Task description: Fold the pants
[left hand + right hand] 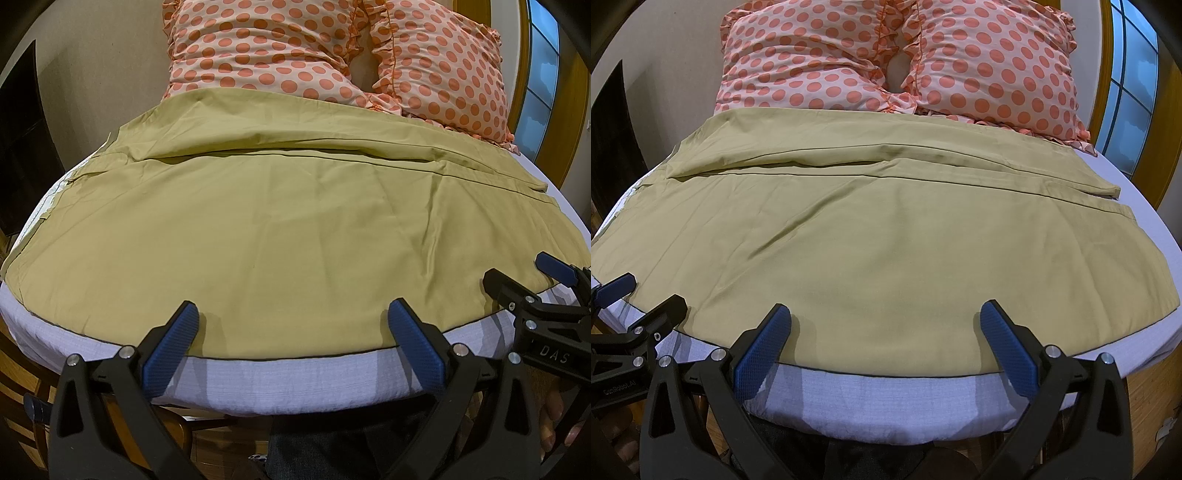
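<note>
Olive-tan pants (280,229) lie spread flat on the bed (295,380); left claw (291,314) and right claw (884,314) both gape wide, holding nothing.

"das" shows on the right gripper (517,275), "genrobot.ai" on the left gripper (652,288).

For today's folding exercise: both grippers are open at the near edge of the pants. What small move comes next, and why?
Probably lower both grippers, left and right, and pinch the near edge of the pants: they lie flat, ungrasped, and the fingers straddle that edge.
</note>
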